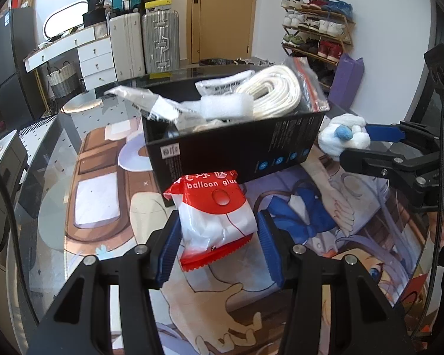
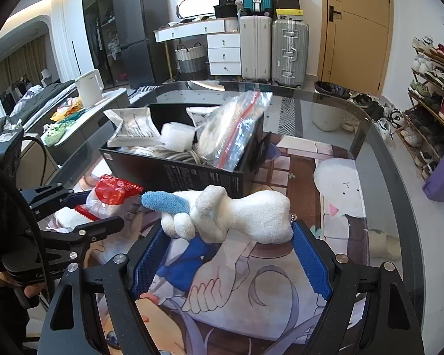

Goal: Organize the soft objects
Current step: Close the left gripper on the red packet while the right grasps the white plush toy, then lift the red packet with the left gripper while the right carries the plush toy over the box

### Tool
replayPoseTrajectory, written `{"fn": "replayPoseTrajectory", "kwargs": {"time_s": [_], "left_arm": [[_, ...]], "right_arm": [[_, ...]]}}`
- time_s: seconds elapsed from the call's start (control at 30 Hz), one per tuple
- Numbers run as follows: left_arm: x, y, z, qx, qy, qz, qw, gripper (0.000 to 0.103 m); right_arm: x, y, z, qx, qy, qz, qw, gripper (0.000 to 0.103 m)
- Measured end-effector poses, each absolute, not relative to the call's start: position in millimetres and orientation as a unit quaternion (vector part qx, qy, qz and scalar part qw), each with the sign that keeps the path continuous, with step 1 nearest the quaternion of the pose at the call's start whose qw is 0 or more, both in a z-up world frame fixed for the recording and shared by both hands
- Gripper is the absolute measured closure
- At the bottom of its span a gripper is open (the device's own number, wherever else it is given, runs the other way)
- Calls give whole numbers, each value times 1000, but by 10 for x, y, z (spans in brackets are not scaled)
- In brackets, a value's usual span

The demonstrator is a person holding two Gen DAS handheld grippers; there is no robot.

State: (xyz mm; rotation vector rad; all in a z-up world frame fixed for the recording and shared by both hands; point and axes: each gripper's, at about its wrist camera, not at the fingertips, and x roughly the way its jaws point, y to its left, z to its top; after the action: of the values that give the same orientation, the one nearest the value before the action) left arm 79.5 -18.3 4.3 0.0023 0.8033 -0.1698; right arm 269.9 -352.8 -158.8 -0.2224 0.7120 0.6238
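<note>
Between the blue ribbed pads of our left gripper (image 1: 219, 233) sits a red-and-white balloon glue packet (image 1: 214, 222), and the pads press on its crinkled sides, so we read the jaws as closed on it. The packet looks light, thin-walled and slick; we judge it would slide if pinched at its serrated red end, so the fuller white middle is the better hold. It lies just in front of the black box (image 1: 236, 145), its top edge touching the box's near wall. Our right gripper (image 2: 231, 236) stands wide, and a white plush toy (image 2: 236, 216) with a blue ear (image 2: 165, 202) spans the gap; its body touches the right-hand pad and its small paws meet the left-hand one, so we take the jaws as holding it across its length, though the grip looks loose. The plush will squash and spring back, weighs little and will not break; its thick body is the surest place to take it. It hangs just in front of the box's right corner. The box, already crowded with a coiled white cord (image 1: 269, 94), a zip bag (image 2: 233, 130) and foam, stands on a glass table (image 2: 379, 153) over a cartoon-print mat (image 1: 310, 236).
</note>
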Motion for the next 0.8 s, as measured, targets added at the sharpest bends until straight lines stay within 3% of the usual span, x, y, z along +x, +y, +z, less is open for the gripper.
{"fn": "replayPoseTrajectory", "kwargs": {"time_s": [0.8], "left_arm": [[739,-55,644,-21,330,-85,940,53]], "right_arm": [[2457,-3495,-1176,-116,285,323,895,19]]}}
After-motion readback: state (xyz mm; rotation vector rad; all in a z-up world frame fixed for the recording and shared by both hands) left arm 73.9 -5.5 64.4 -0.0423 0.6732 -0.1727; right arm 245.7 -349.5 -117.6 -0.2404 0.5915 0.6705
